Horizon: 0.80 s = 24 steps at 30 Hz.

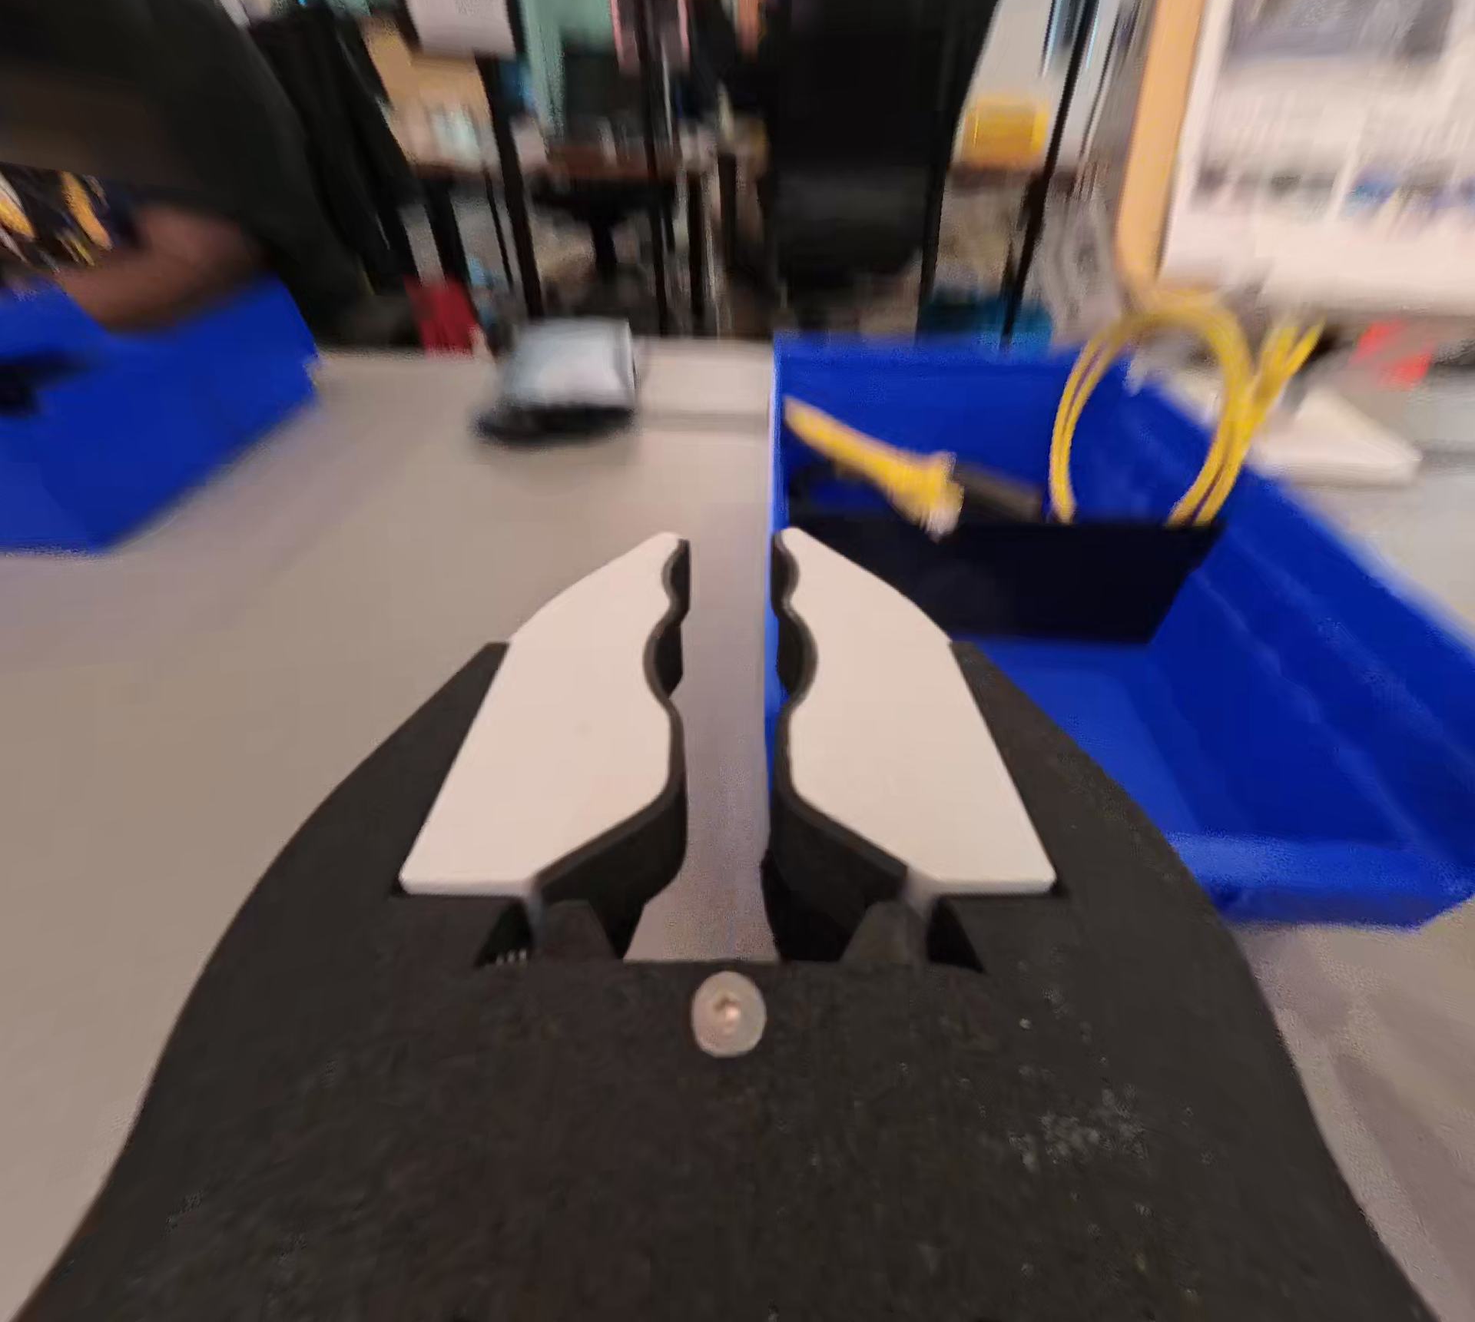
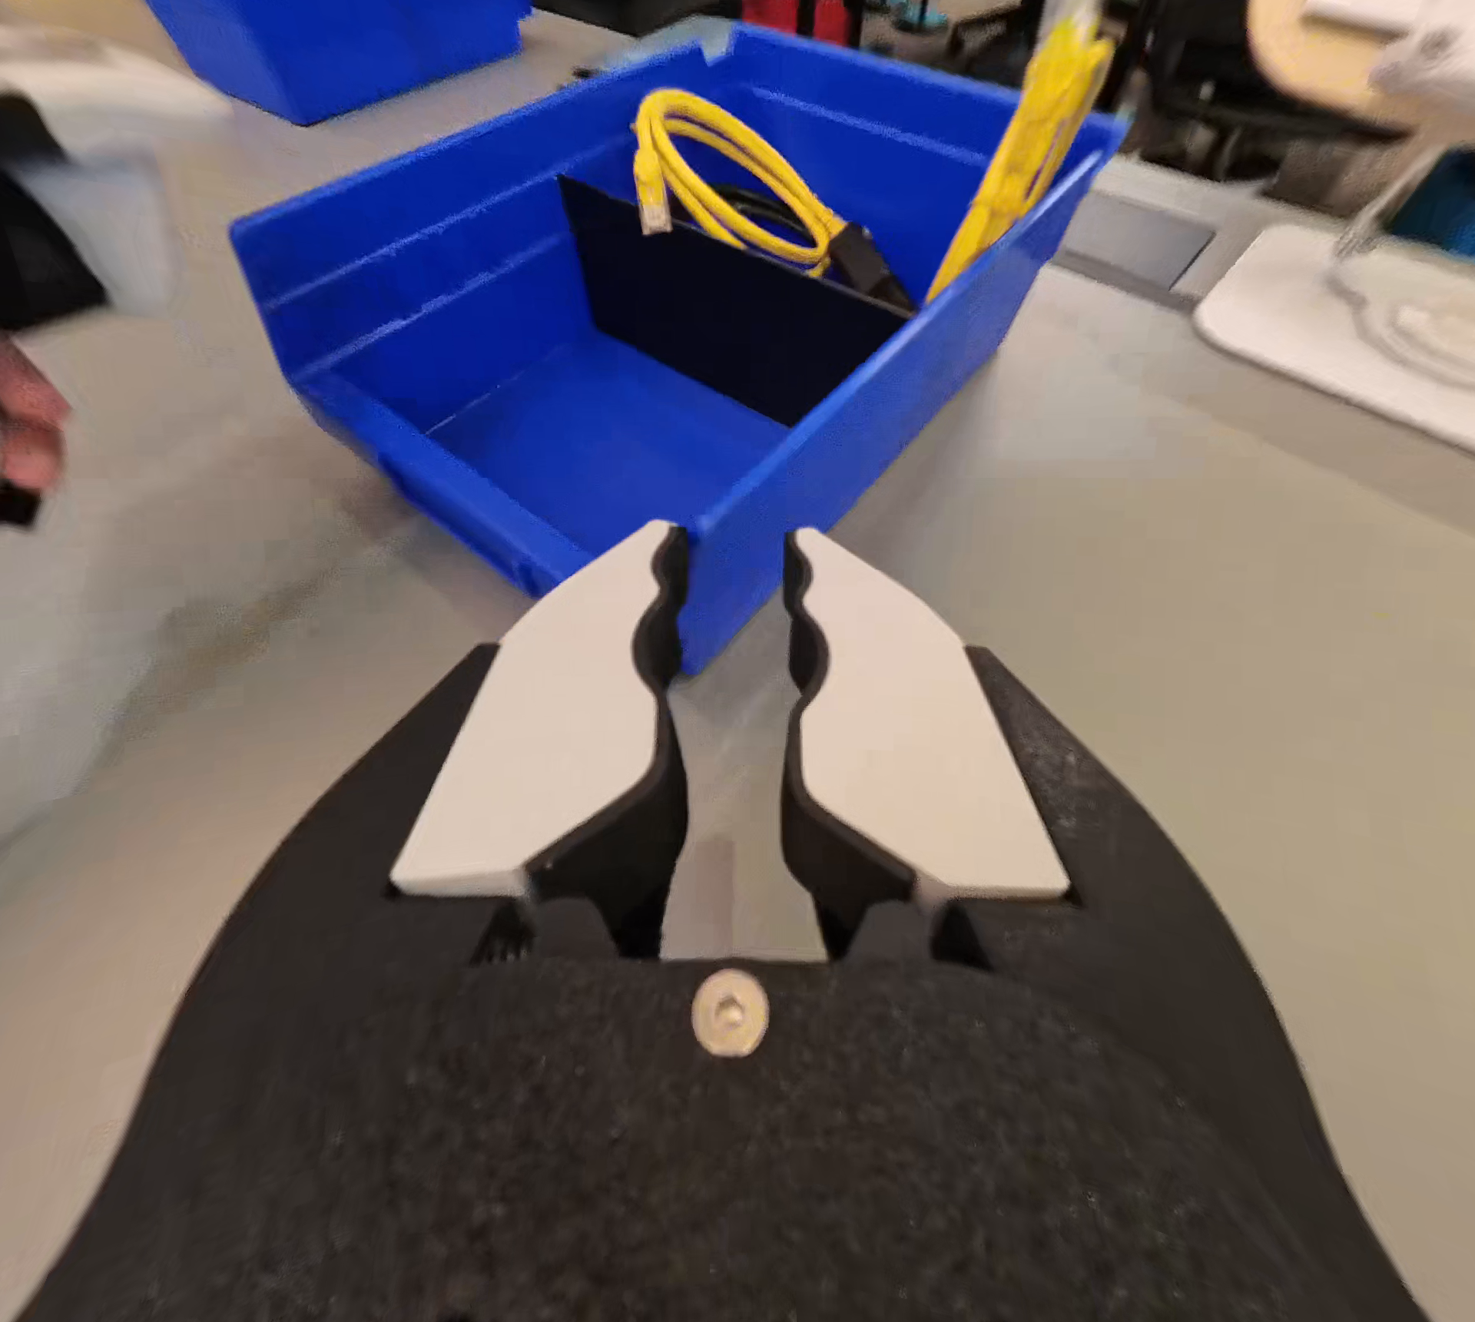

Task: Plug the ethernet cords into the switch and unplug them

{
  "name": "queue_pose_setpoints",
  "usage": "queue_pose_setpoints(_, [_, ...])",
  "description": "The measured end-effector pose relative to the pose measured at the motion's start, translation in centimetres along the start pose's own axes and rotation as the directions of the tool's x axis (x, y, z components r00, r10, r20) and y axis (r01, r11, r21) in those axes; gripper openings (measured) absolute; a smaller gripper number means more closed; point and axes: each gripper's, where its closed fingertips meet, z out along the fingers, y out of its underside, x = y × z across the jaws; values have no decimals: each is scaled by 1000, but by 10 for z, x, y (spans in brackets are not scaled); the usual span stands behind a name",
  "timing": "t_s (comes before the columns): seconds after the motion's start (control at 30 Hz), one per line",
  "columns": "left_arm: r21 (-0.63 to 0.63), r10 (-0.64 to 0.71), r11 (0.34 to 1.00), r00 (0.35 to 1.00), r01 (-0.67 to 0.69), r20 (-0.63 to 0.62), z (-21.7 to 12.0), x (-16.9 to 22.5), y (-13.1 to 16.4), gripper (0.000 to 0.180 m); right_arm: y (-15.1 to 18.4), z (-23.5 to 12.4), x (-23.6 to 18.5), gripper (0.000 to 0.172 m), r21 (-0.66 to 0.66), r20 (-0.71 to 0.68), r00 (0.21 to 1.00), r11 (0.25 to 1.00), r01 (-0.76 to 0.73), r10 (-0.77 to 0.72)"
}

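Hovering over the grey bench, both tongs stood released with nothing between their pads. The left tongs pointed past the left wall of a blue bin, in a view much blurred. The right tongs hung just in front of the bin's near corner, apart from it. A dark divider split the bin; its near compartment held nothing visible. Behind the divider lay a coiled yellow cord with its plug hanging over the divider's top edge, beside a black object, perhaps the switch, though I could not tell. A second yellow bundle leaned upright against the bin's right wall. Another blue bin sat farther back on the left, well apart. A hand showed at the left edge.
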Motion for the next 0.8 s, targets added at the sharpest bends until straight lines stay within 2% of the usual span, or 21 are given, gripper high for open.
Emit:
queue_pose_setpoints(0.07, [192, -34, 981, 999, 39, -33, -30, 4, -41, 18, -3, -30, 27, 16, 45, -50, 995, 995, 90, -88])
queue_pose_setpoints(0.13, [225, -45, 972, 995, 65, -93, -47, 17, -54, 24, 0, -64, 61, 18, 59, -82, 989, 990, 131, -126])
queue_pose_setpoints(0.2, [191, -47, 979, 988, 75, -145, -54, 35, -44, 31, 3, -102, 99, 24, 78, -107, 987, 988, 132, -123])
queue_pose_setpoints(0.27, [138, -75, 986, 984, 97, -159, -57, 50, -21, 37, 12, -145, 140, 28, 80, -159, 979, 986, 146, -132])
queue_pose_setpoints(0.33, [110, -177, 974, 969, 198, -175, -60, 64, -4, 34, 23, -192, 183, 33, 92, -255, 958, 982, 162, -134])
queue_pose_setpoints(0.4, [42, -276, 955, 929, 295, -246, -64, 85, 8, 37, 36, -241, 217, 35, 127, -374, 919, 975, 182, -123])
queue_pose_setpoints(0.5, [-48, -278, 960, 922, 275, -271, -63, 101, 22, 43, 76, -299, 262, 32, 149, -546, 835, 971, 185, -75])
queue_pose_setpoints(0.6, [-70, -240, 971, 932, 230, -270, -62, 103, 28, 44, 102, -315, 299, 34, 141, -593, 805, 985, 96, 7])
queue_pose_setpoints(0.8, [-168, -194, 975, 922, 144, -335, -51, 122, 48, 43, 128, -305, 336, 38, 206, -518, 820, 966, -156, 243])
